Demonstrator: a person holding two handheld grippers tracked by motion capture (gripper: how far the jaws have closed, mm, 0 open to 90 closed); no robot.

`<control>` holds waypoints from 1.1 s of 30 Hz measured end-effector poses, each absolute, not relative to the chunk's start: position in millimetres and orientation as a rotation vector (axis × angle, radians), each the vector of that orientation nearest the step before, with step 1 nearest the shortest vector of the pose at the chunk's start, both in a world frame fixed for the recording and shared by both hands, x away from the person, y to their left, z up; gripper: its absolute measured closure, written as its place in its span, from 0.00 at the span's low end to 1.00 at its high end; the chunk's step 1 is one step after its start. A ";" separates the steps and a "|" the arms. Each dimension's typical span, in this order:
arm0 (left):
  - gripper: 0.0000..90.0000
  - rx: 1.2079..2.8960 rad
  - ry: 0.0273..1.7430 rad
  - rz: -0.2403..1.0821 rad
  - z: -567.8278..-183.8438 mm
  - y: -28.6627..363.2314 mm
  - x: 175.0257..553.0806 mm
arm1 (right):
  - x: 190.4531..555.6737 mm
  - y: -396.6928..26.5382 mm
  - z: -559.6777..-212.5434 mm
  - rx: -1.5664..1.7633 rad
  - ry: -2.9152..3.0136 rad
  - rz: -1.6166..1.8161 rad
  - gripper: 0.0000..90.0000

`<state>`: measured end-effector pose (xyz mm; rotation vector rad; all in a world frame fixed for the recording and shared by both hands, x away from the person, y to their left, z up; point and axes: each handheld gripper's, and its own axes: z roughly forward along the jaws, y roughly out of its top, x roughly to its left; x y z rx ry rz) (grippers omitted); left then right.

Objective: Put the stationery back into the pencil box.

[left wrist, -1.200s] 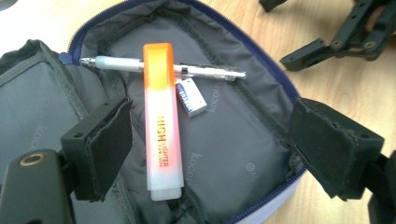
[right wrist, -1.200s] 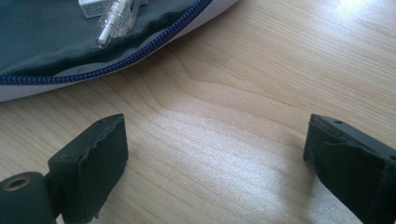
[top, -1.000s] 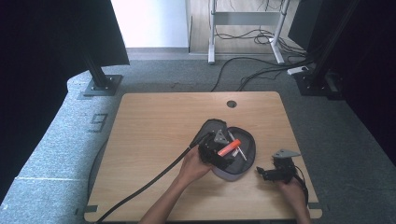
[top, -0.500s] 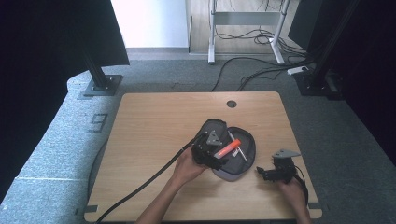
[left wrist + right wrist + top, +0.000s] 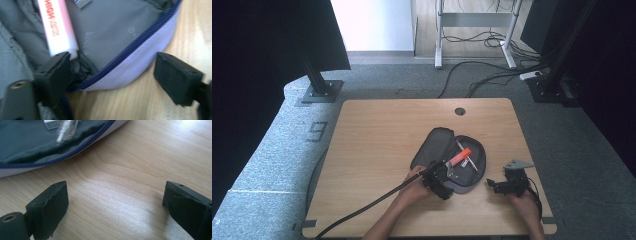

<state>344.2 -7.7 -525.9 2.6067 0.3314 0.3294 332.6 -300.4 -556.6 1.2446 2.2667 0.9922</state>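
A wooden table (image 5: pixel 377 150) fills the middle of the high view, standing on grey carpet (image 5: pixel 277 150) among dark stands and loose cables. Near its front right part lies an open grey pouch (image 5: pixel 439 145), its lid folded back to the left and its zip edge running blue around a pale lavender wall (the left gripper view shows this rim close up). Inside the pouch rests a highlighter (image 5: pixel 459 157) with an orange end, lying slantwise, with a thin silvery pen (image 5: pixel 468 159) beside it. The left gripper (image 5: pixel 438 178) sits at the pouch's near edge, its jaws spread but having just been closing a little; one jaw is inside the pouch, right at the highlighter's white end, the other outside over bare wood, so the pouch wall stands between them without being pinched. The right gripper (image 5: pixel 493 184) rests low over the table just right of the pouch, apart from it, with its jaws spread wide and nothing but wood grain between them. A thick black cable (image 5: pixel 362 210) trails from the left gripper toward the table's front left edge.
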 end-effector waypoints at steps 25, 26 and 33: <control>0.16 2.360 0.486 0.223 -476.3 55.1 342.8 | 332.7 -300.3 -556.5 1.245 2.266 0.992 0.07; 0.16 2.348 0.495 0.219 -476.7 58.4 341.1 | 332.7 -300.3 -556.5 1.245 2.265 0.992 0.07; 0.13 2.324 0.520 0.224 -484.0 87.0 329.0 | 332.7 -300.3 -556.5 1.245 2.265 0.992 0.07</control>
